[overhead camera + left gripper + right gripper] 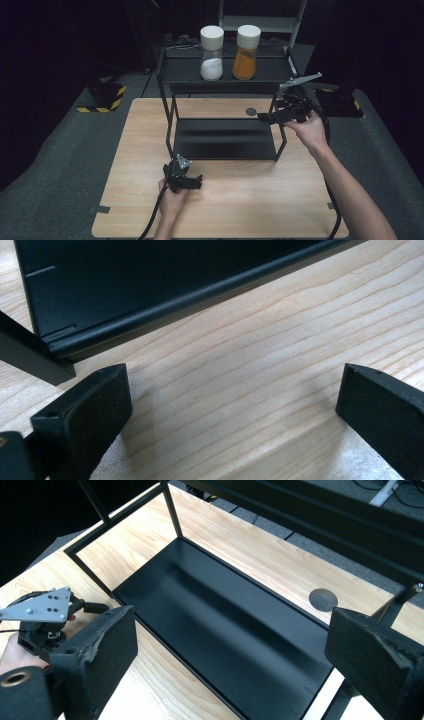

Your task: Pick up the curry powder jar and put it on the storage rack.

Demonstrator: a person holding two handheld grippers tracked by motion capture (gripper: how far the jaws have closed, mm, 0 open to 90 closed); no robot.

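Right claw (267,118) wide open, empty, by the black rack's (225,150) right post, left claw (192,182) open on table (250,200); approach step, next probably reach a shaker.

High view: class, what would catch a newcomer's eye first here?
Two white-capped jars on the black rack's top shelf: the orange-powder jar and, left of it, the white-powder jar. Next, the right gripper, open, at the rack's right side, and the left gripper on the wooden table.
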